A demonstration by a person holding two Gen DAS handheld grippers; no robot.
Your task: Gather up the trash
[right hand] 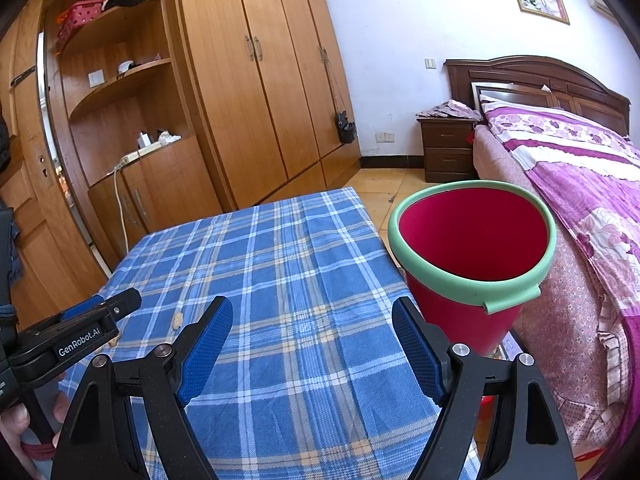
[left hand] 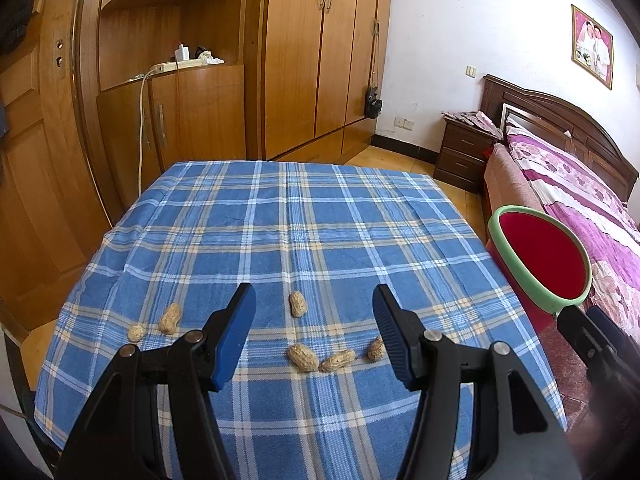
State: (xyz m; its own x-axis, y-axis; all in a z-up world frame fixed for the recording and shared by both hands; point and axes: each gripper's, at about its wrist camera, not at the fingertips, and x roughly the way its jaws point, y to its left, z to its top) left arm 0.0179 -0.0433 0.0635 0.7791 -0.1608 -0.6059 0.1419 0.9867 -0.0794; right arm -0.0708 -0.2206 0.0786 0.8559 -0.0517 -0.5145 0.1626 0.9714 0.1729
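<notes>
Several peanuts in their shells lie on the blue plaid tablecloth. One peanut lies between the tips of my left gripper, which hovers open above the cloth with nothing in it. Three more lie in a row nearer me, and two lie left of the left finger. A red bucket with a green rim stands beside the table's right edge, its inside bare. My right gripper is open over the cloth, its right finger close in front of the bucket.
A bed with a purple floral cover runs along the right, with a dark nightstand at its head. Wooden wardrobes and shelves line the far wall. A hand holds the left gripper at the lower left.
</notes>
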